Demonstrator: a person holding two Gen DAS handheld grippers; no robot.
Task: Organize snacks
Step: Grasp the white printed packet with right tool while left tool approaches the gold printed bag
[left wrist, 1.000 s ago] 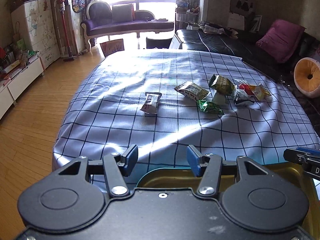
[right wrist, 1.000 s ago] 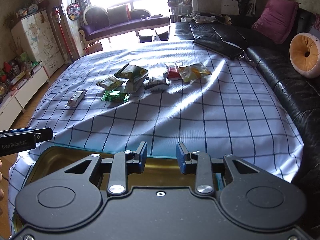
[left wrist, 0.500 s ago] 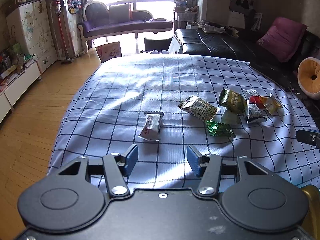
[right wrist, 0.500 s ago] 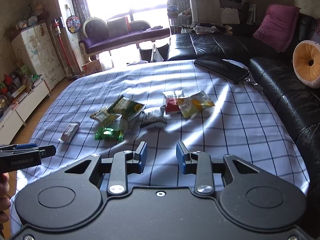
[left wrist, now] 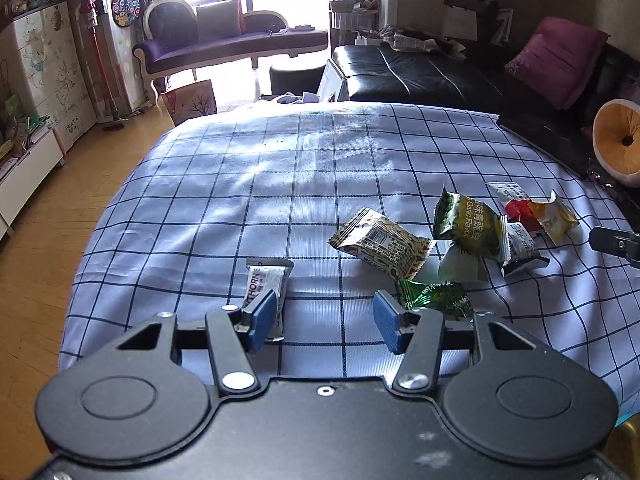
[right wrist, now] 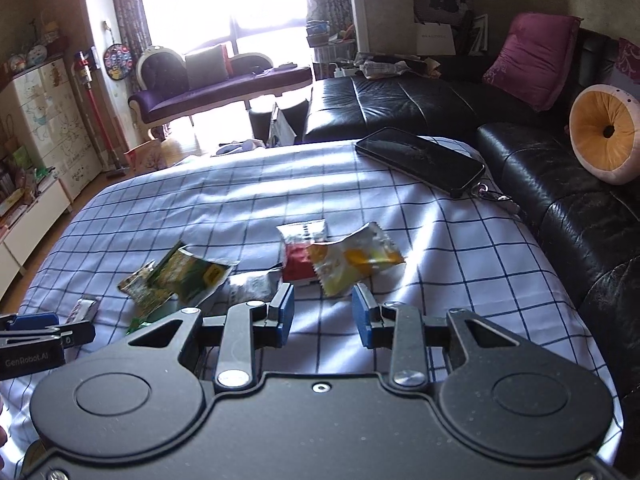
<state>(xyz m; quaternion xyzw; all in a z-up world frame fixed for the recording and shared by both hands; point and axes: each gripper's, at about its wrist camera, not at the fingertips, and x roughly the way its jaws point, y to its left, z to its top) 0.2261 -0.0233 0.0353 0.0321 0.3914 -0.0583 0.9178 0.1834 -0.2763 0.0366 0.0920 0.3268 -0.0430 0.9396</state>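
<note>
Several snack packets lie on a blue checked cloth (left wrist: 256, 184). A white bar packet (left wrist: 266, 280) sits just ahead of my left gripper's left finger. A small green packet (left wrist: 434, 296) lies by its right finger. Beyond are a patterned packet (left wrist: 380, 242) and a green garlic packet (left wrist: 468, 220). My left gripper (left wrist: 324, 322) is open with only cloth between its pads. My right gripper (right wrist: 323, 316) is open and empty; a yellow packet (right wrist: 354, 260) and a red packet (right wrist: 298, 262) lie just beyond its tips. The left gripper's tip (right wrist: 48, 330) shows at the left edge.
A black phone (right wrist: 420, 162) lies at the cloth's far right corner. A black leather sofa (right wrist: 560, 200) with a pink cushion (right wrist: 534, 60) and an orange round cushion (right wrist: 604, 134) runs along the right. Wooden floor (left wrist: 44, 240) lies to the left.
Both grippers have moved forward over the cloth toward the snacks; the gold tin that was under them has dropped out of view. Neither gripper's opening has changed.
</note>
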